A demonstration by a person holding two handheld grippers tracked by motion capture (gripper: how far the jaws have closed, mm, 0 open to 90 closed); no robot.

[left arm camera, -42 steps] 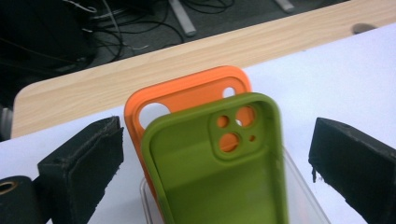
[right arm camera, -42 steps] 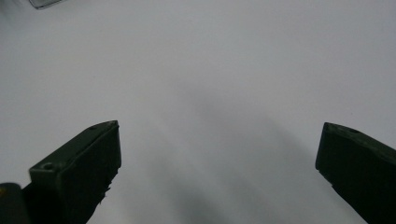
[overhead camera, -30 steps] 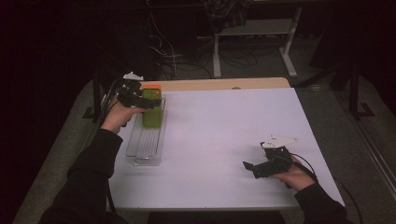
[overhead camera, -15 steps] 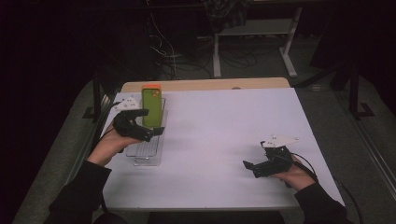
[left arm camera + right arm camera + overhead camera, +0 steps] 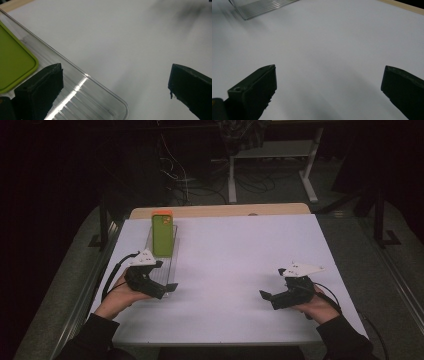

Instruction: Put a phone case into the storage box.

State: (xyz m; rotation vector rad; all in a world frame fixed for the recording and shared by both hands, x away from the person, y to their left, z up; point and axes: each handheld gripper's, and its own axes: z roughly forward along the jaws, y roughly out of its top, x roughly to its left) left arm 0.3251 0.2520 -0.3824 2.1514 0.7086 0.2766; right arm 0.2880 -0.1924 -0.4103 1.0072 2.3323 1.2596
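Two tools are in my hands, one on each side of the white surface (image 5: pixel 235 265). My left tool (image 5: pixel 167 289) sits low at the near end of the clear plastic tray (image 5: pixel 167 270), its jaws spread wide with nothing between them. In the left gripper view one jaw hangs over the tray's ribbed floor (image 5: pixel 75 100), the other over bare surface beyond the tray's rounded corner. The green phone case (image 5: pixel 162 236) lies flat in the far end of that tray, well apart from my left tool; an orange edge shows at its far side. In the left gripper view a rounded corner of the case (image 5: pixel 15 65) lies just beside the jaw over the tray, though I cannot tell whether they touch. My right tool (image 5: pixel 267 296) rests near the front right of the surface, pointing left, its jaws also spread and holding nothing. In the right gripper view the tray's end (image 5: pixel 259 7) shows far off at the top left.
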